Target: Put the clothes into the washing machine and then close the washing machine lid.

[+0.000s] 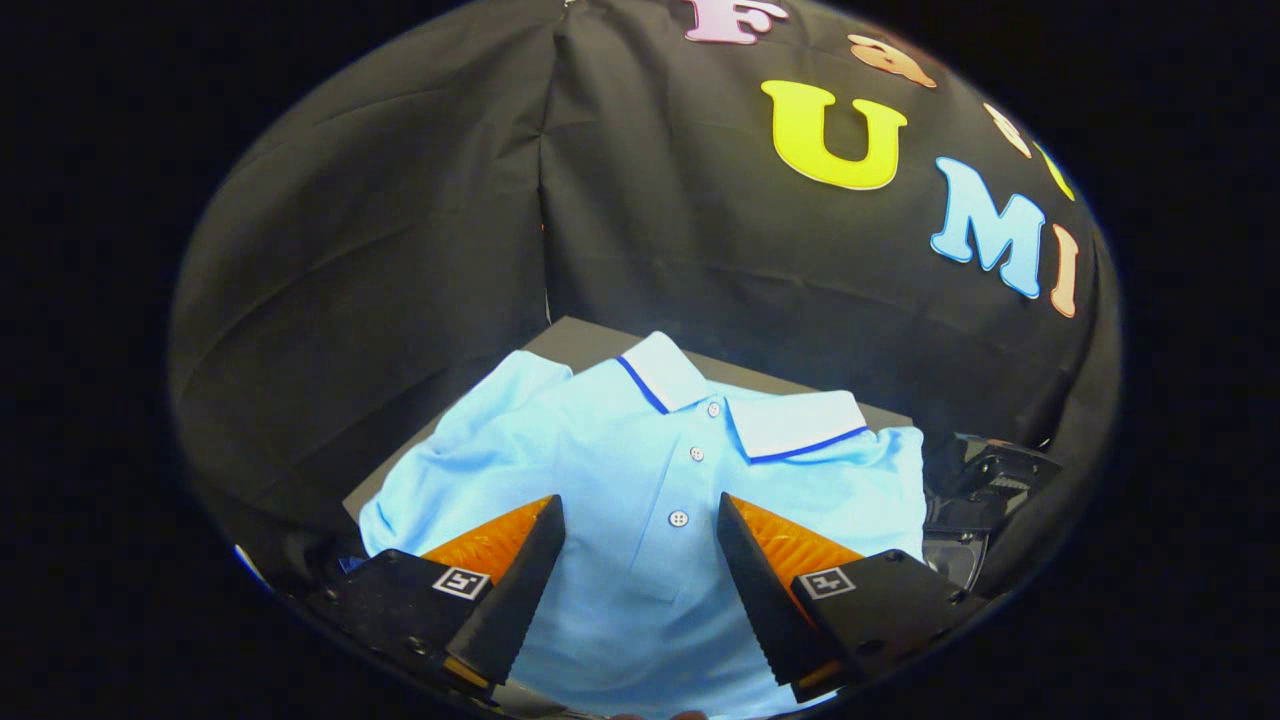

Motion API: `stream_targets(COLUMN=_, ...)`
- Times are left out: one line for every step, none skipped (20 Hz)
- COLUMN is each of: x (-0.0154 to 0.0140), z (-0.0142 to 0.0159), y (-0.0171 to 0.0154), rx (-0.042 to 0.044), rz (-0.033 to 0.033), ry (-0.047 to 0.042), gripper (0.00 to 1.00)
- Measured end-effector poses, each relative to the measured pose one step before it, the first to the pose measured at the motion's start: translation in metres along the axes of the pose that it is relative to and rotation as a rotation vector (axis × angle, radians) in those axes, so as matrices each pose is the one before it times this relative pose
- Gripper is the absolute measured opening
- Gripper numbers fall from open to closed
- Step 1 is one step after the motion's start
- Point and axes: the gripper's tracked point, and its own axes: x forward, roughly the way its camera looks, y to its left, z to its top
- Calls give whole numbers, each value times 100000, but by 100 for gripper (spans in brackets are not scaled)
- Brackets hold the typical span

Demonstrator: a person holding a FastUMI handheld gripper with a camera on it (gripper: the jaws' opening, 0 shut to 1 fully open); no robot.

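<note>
— Polo shirt [620,480] lay flat on the worktop [590,340], at twelve o'clock from the hand-held gripper [640,560]?
— Yes; jaws wide apart, holding nothing. A shallow pinch might slip off.

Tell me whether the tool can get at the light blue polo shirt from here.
Probably yes. The tool is open, its fingers straddling the button placket of the light blue polo shirt, which lies flat with nothing on top of it.
</note>
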Motion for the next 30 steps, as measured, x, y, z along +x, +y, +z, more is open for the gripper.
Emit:
stream_targets(x=412, z=-333, y=-213, rx=-449, rz=-618, ry=475, gripper=97)
stream_targets(x=207, z=-141, y=164, rx=487, rz=876, ry=-192, gripper=97)
stream_targets(x=106, z=201, y=-9, rx=1892, rz=127, ry=-1104, gripper=98)
stream_targets(x=180, z=-374, y=-2, rx=1477, rz=721, ry=825, gripper=98)
stream_targets(x=84, z=52, y=-34, rx=1309, rz=842, ry=-203, gripper=98)
stream_targets(x=-37, z=-24, y=29, rx=449, rz=643, ry=73, gripper=98)
stream_targets(x=-14, z=113, y=81, rx=-404, rz=491, ry=-509, gripper=98)
stream_targets(x=-469, z=114, y=136, rx=-1182, rz=643, ry=175, gripper=98)
stream_targets(x=387, z=26, y=-82, rx=-794, rz=18, ry=-503, gripper=95)
stream_targets(x=126, z=-162, y=-4, rx=-168, rz=176, ry=512, gripper=95)
stream_targets(x=142, z=123, y=514, rx=714, rz=3387, ry=267, gripper=95)
stream_targets(x=126, z=-85, y=301, rx=638, rz=928, ry=276, gripper=82)
stream_targets(x=147, z=-272, y=0, rx=-674, rz=448, ry=1279, gripper=68)
stream_targets(x=-190, z=178, y=-50, rx=-1446, rz=368, ry=-245, gripper=55)
stream_targets(x=-118, z=53, y=-37, rx=-1987, rz=1117, ry=-133, gripper=42)
stream_targets(x=-251, z=-61, y=-273, rx=-34, rz=-1140, ry=-942, gripper=29)
stream_targets(x=291, z=37, y=42, rx=318, rz=-364, ry=-798, gripper=15)
stream_targets(x=-100, z=-56, y=67, rx=-429, rz=-179, ry=-476, gripper=15)
stream_targets(x=-13, z=64, y=13, rx=-742, rz=-353, ry=13, gripper=12)
stream_targets(x=-122, z=41, y=135, rx=-2846, rz=197, ry=-610, gripper=9)
stream_targets(x=425, z=145, y=-162, rx=-1718, rz=-1836, ry=-2179, gripper=5)
stream_targets(x=-312, z=12, y=42, rx=-1807, rz=-974, ry=-1365, gripper=2)
stream_targets(x=-15, z=100, y=-5, rx=-1394, rz=-1010, ry=-865, gripper=2)
stream_targets(x=-62, z=-62, y=18, rx=-818, rz=-588, ry=-445, gripper=2)
stream_targets(x=36, z=-4, y=8, rx=-310, rz=43, ry=-164, gripper=2)
stream_targets(x=-5, z=156, y=123, rx=-1055, rz=296, ry=-1099, gripper=2)
stream_targets(x=-101, z=347, y=-60, rx=-1909, rz=147, ry=-1800, gripper=2)
stream_targets(x=-149, z=148, y=-85, rx=-1373, rz=91, ry=-1268, gripper=2)
stream_targets(x=-322, z=250, y=-23, rx=-512, rz=112, ry=-1430, gripper=2)
stream_targets(x=-270, z=183, y=38, rx=36, rz=350, ry=-1480, gripper=2)
